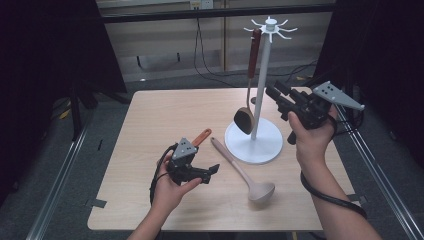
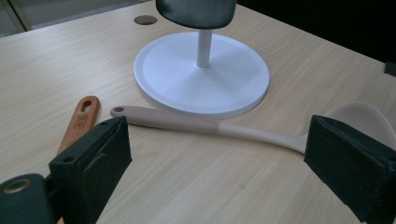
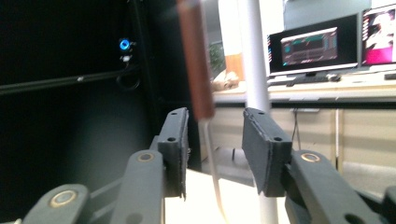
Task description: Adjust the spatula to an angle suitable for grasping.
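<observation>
My right gripper (image 1: 276, 94) sits in my raised right hand (image 1: 311, 134) at the right side of the table (image 1: 165, 115), pointing toward the white stand (image 1: 261, 85) with its ring of hooks on top. Its jaws are parted and nothing is pressed between the pads; in the right gripper view the brown handle of the hanging spatula (image 3: 196, 56) and its thin metal shank pass in the gap ahead of them, free of both pads, with the stand's pole just beside the right-hand one. That spatula (image 1: 250, 80) hangs from a hook at the top of the stand, and its dark blade dangles just above the round white base (image 1: 252, 145). My left gripper (image 1: 210, 172) rests low over the near part of the table in my left hand (image 1: 170, 187), jaws spread wide and gripping nothing. In the left gripper view the beige ladle (image 2: 224, 128) lies flat on the wood between the two pads and beyond them, its handle end near the rim of the base and its bowl behind the right-hand pad. An orange-handled utensil (image 2: 79, 119) lies on the table beside the ladle, its handle partly hidden by my left-hand pad.
</observation>
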